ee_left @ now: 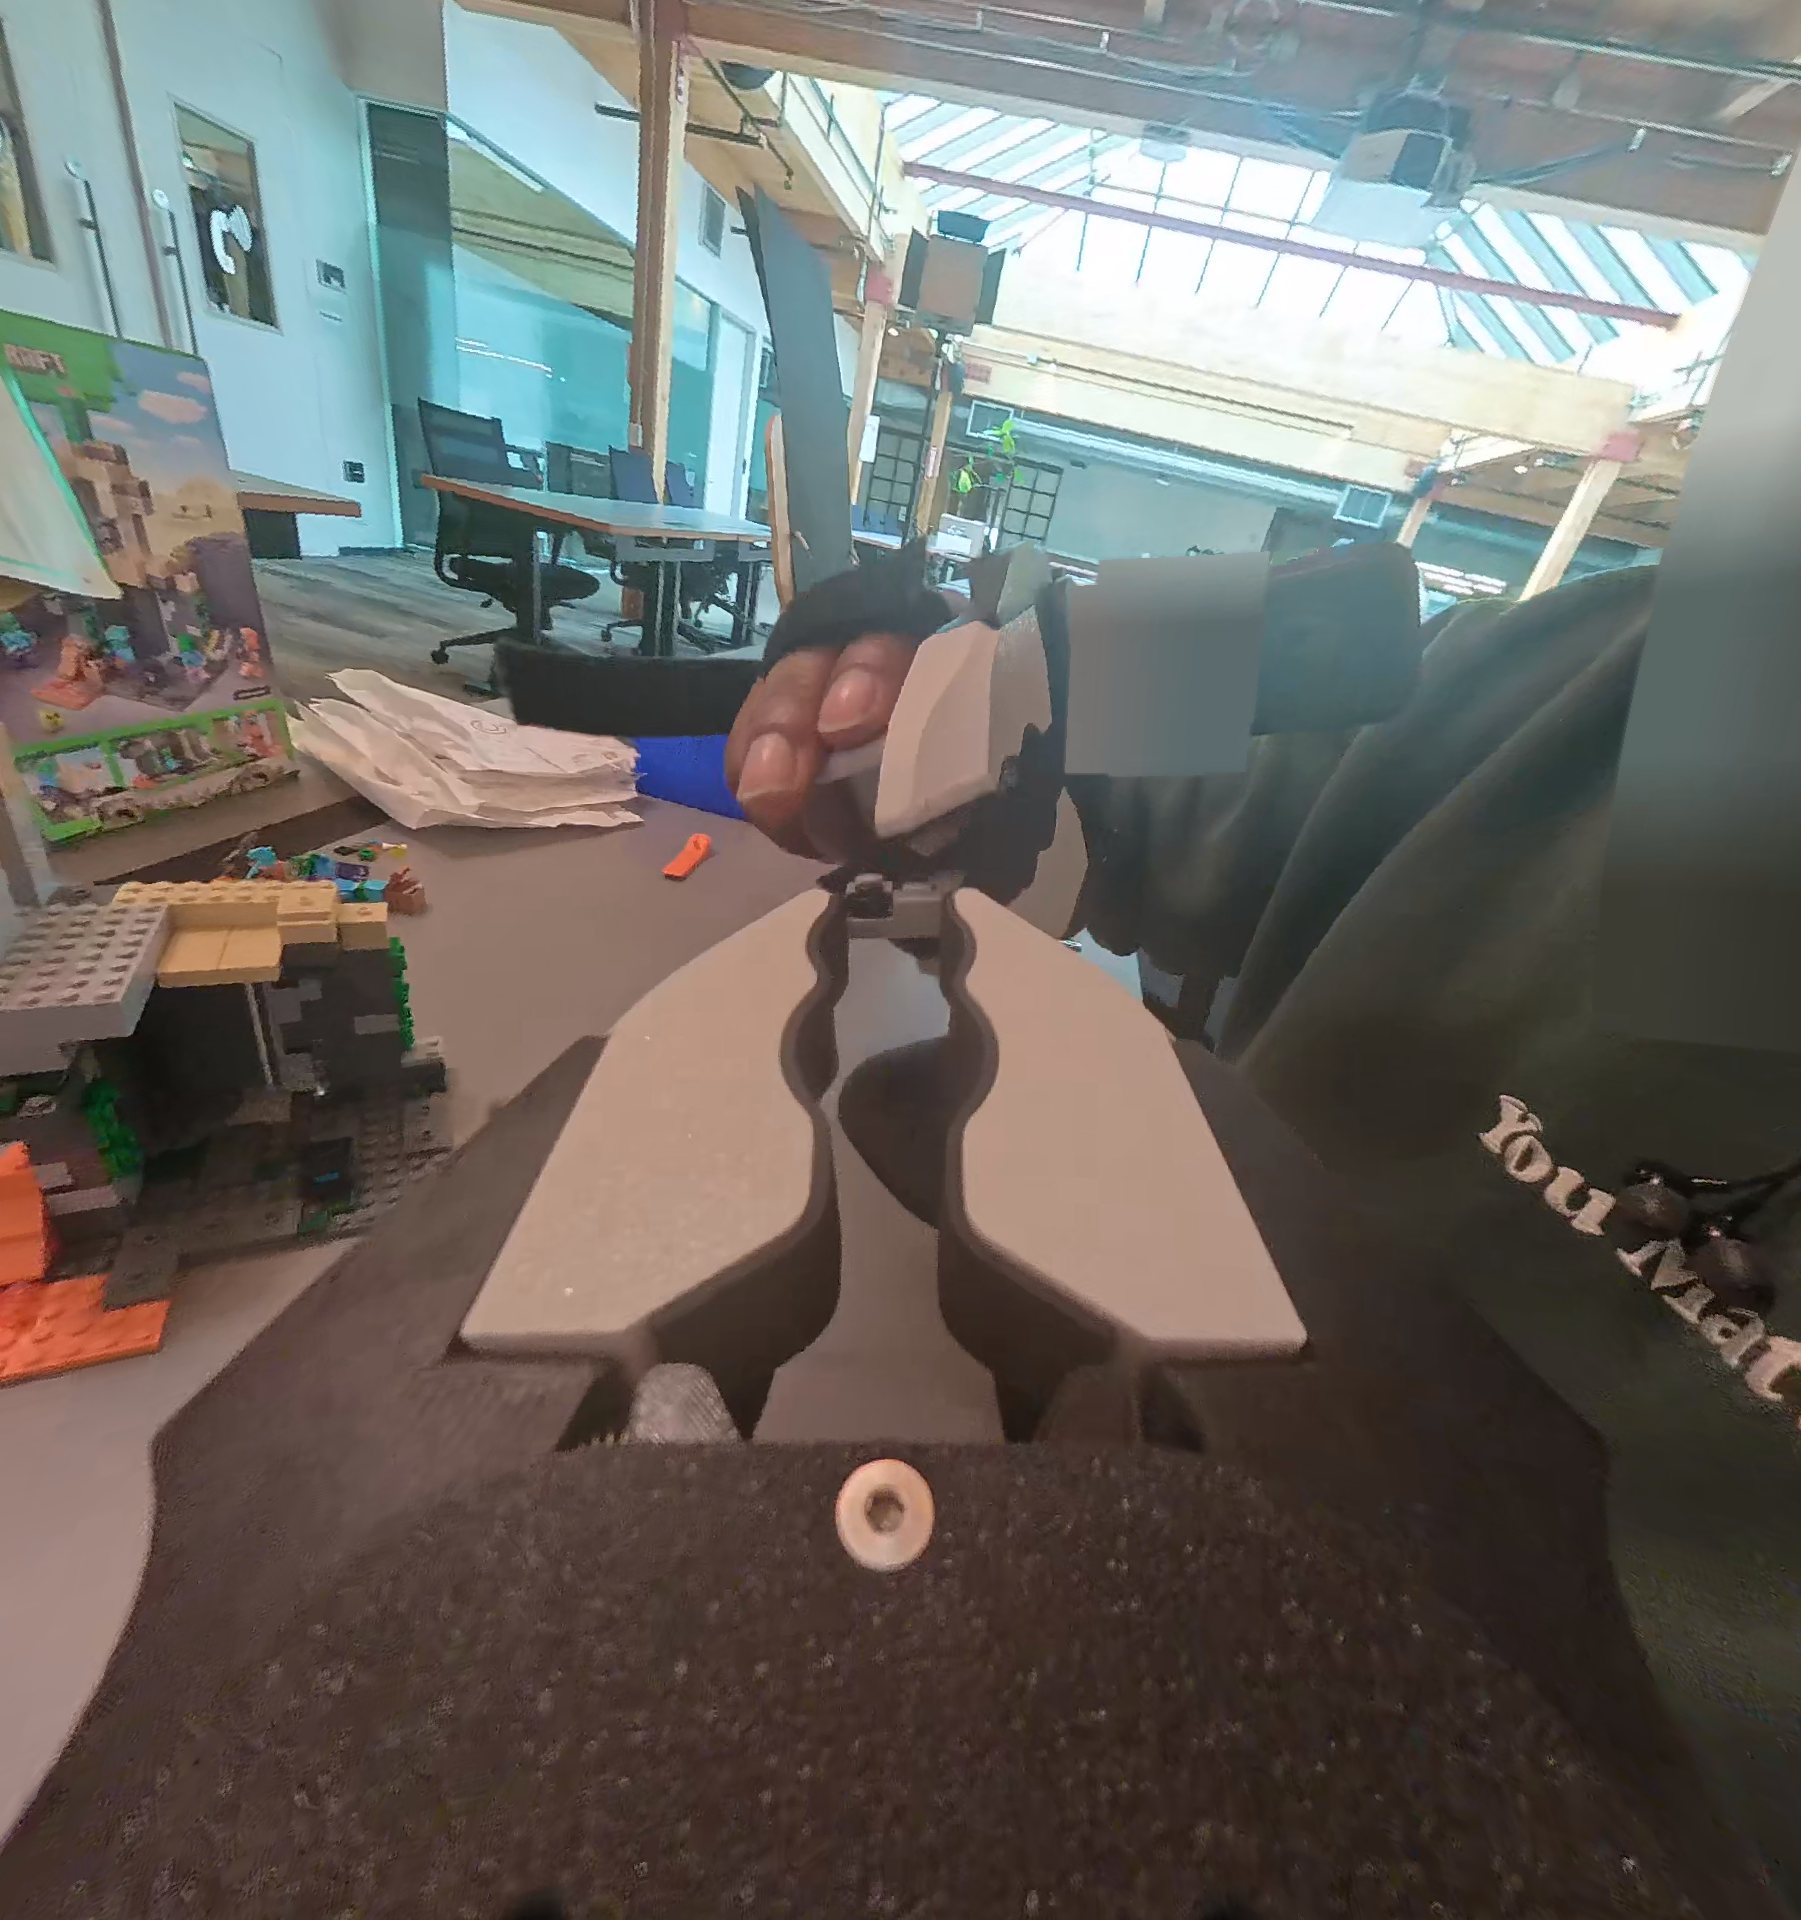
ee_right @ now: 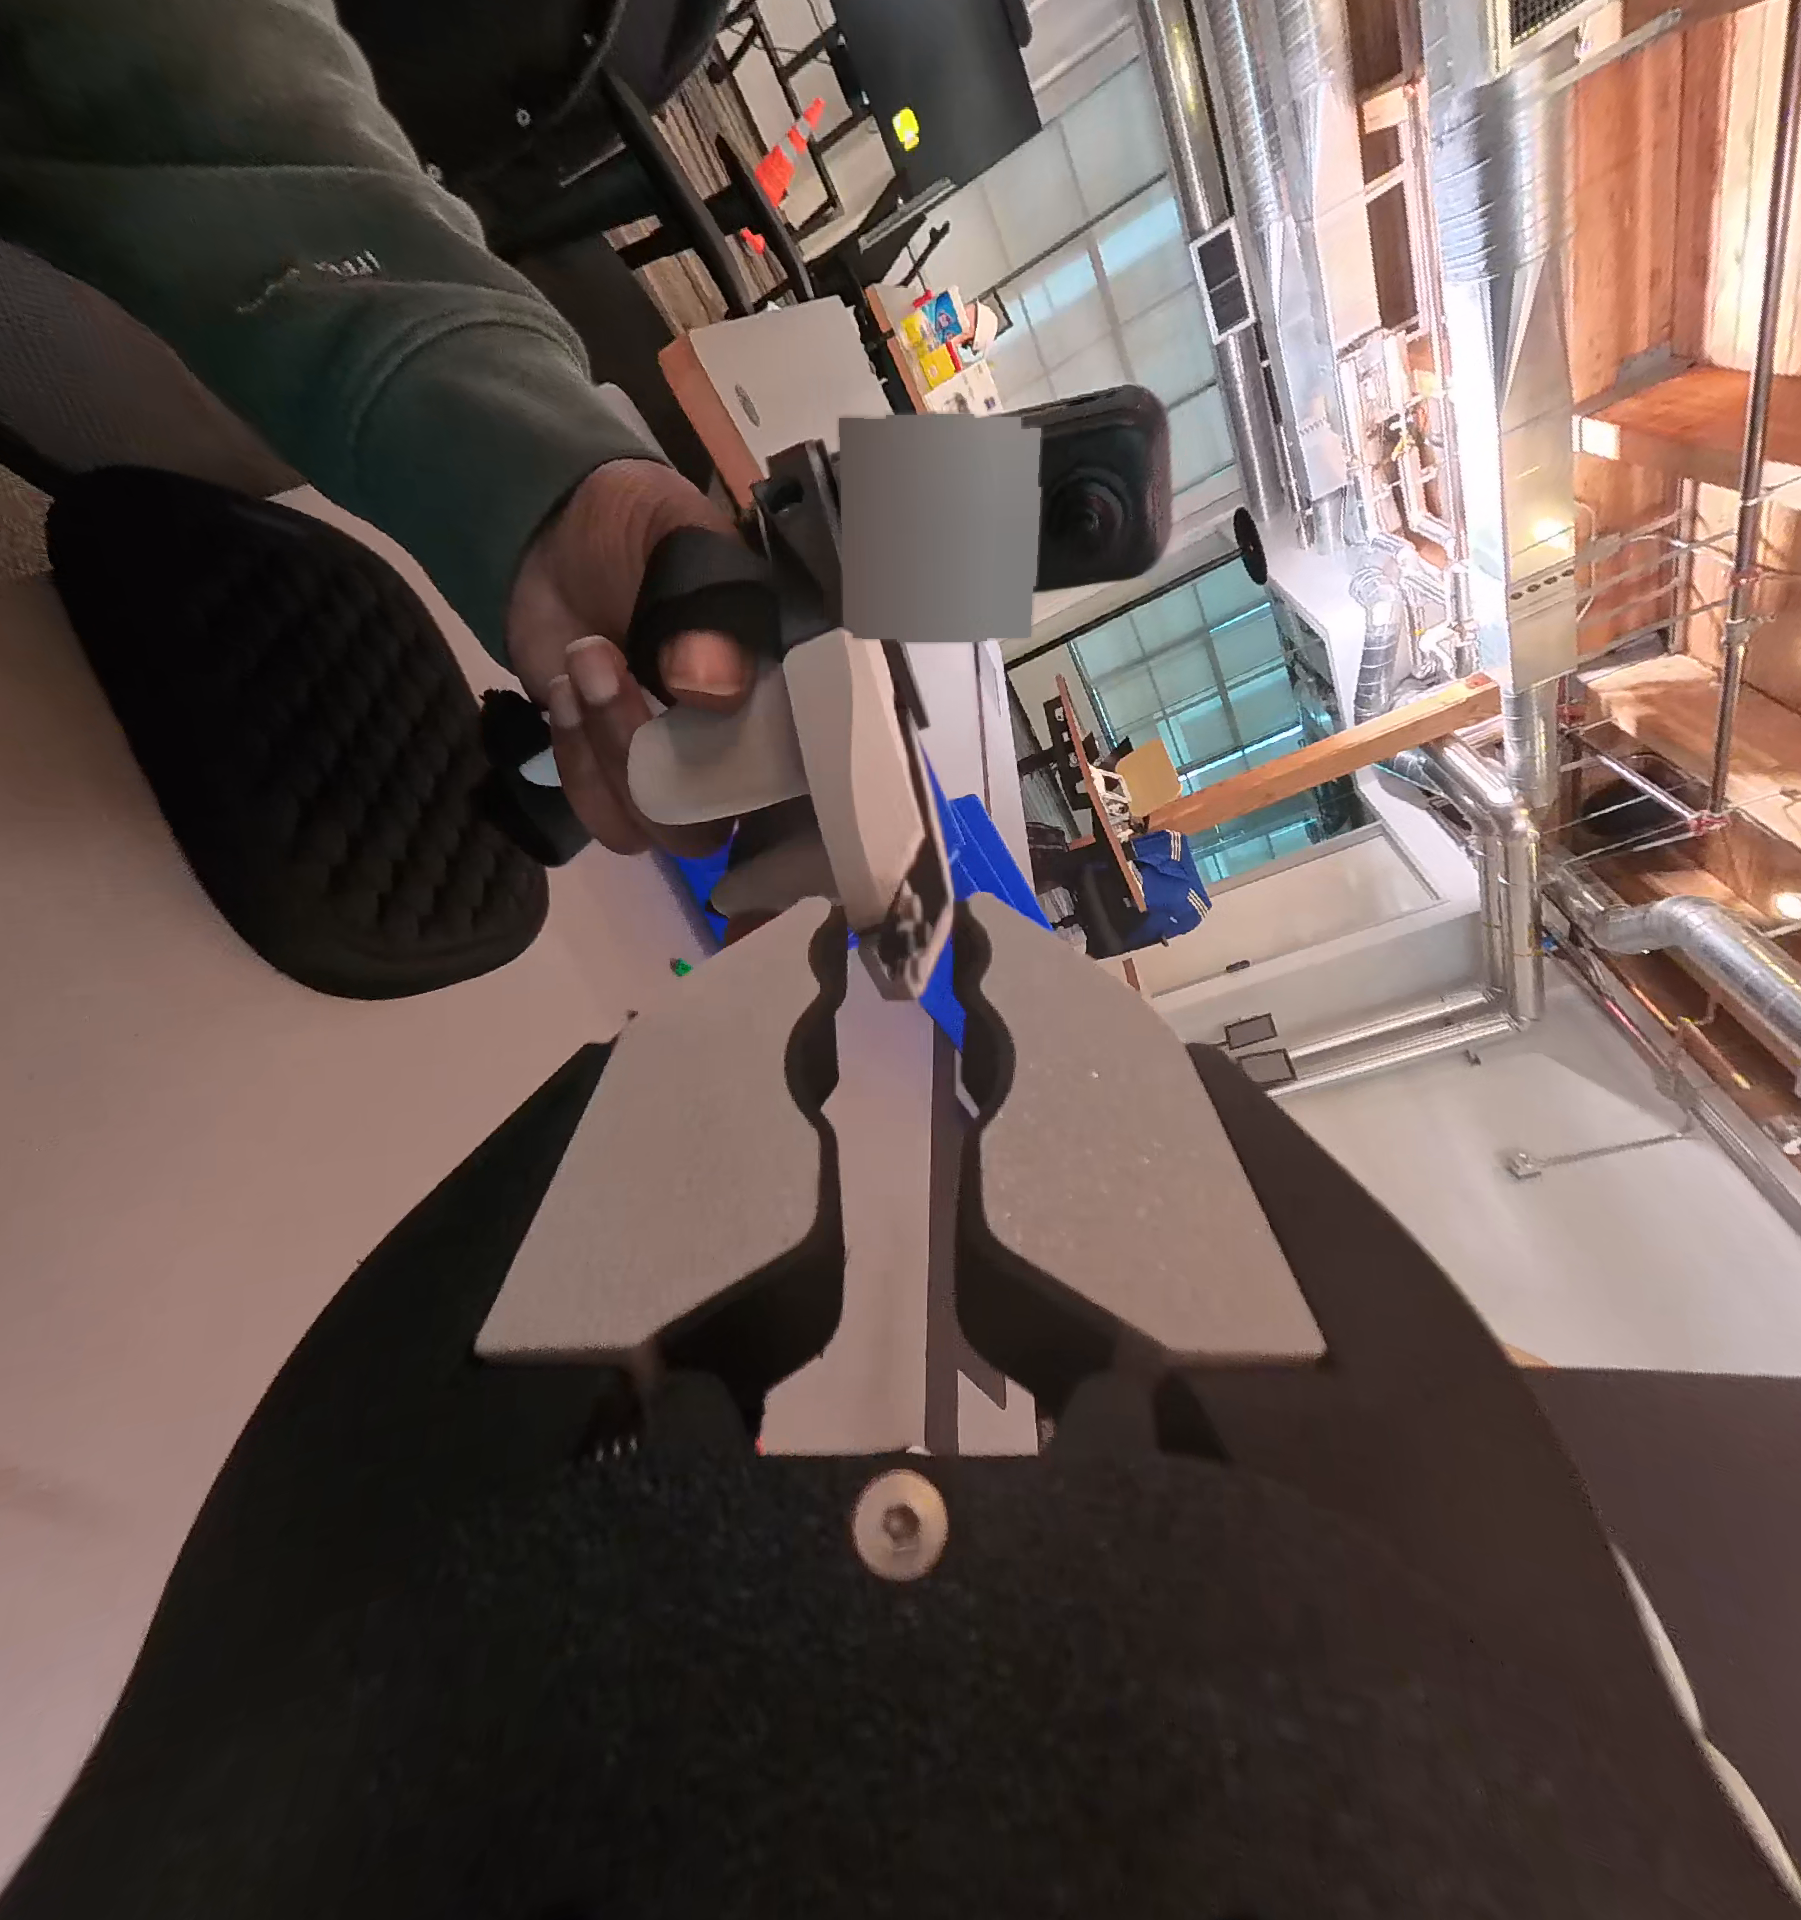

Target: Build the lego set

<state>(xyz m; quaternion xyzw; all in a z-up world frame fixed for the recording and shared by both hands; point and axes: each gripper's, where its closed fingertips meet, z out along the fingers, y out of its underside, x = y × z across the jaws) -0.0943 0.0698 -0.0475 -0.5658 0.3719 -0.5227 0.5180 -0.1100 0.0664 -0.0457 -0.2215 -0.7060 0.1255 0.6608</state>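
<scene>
The grey worktop (ee_left: 563,987) filled the lower left of the left wrist view, with the set's printed box (ee_left: 137,582) standing at the upper left and a heap of crumpled paper bags (ee_left: 470,748) just right of it. Below the box sat the part-built lego model (ee_left: 179,1070), a grey and tan roof over dark walls with an orange base at the lower left; it looked rigid but only press-fitted, so a sideways knock could likely pop plates off. Loose coloured bricks (ee_left: 335,864) lay near its top edge, and an orange brick separator (ee_left: 690,856) lay apart at mid-frame. At the centre, both tools met over a small grey lego piece (ee_left: 891,906). The left gripper (ee_left: 888,914) had its fingers closed on that piece at the tips. In the right wrist view the right gripper (ee_right: 901,961) showed a narrow gap between its tips around the dark-and-grey piece (ee_right: 915,935); whether it truly pinched it could not be told. The piece appeared light, hard and slick, best held by its flat sides, clear of the studs.
</scene>
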